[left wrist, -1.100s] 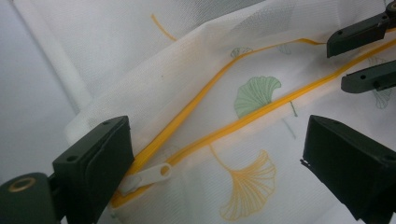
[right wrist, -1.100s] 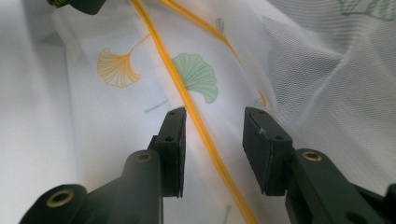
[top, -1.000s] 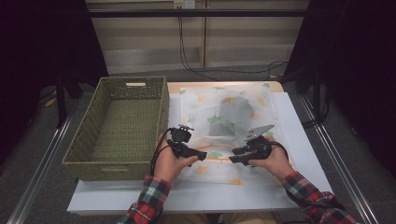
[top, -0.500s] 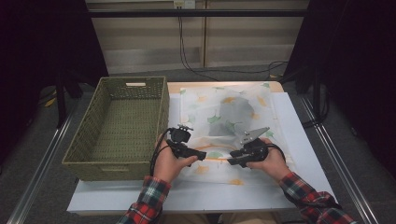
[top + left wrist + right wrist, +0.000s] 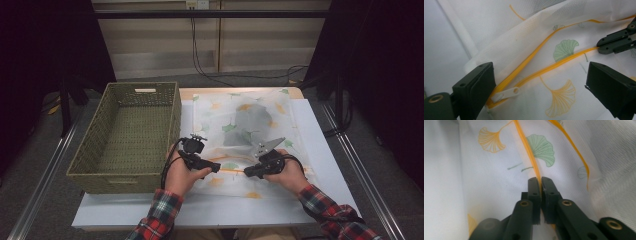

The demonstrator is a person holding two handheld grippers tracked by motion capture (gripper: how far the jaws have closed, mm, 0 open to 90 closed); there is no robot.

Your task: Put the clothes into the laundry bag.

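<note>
White table (image 5: 320, 150), lower centre of frame. Right gripper (image 5: 540, 182) just closed, pinching orange zipper (image 5: 530, 155) of mesh laundry bag (image 5: 240, 125); left gripper (image 5: 539, 82) agape astride white zipper pull (image 5: 505, 93). Wicker basket (image 5: 125, 175) left. No legible writing.

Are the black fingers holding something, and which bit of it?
The right gripper pinches the mesh bag by its orange zipper edge. The left gripper is open around the zipper pull, holding nothing.

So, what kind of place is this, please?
Probably a lab or recording setup, not a home: a white-topped table stands between dark curtains, with cables along the back wall. On it lie a mesh laundry bag and a woven basket, like staged props.
</note>
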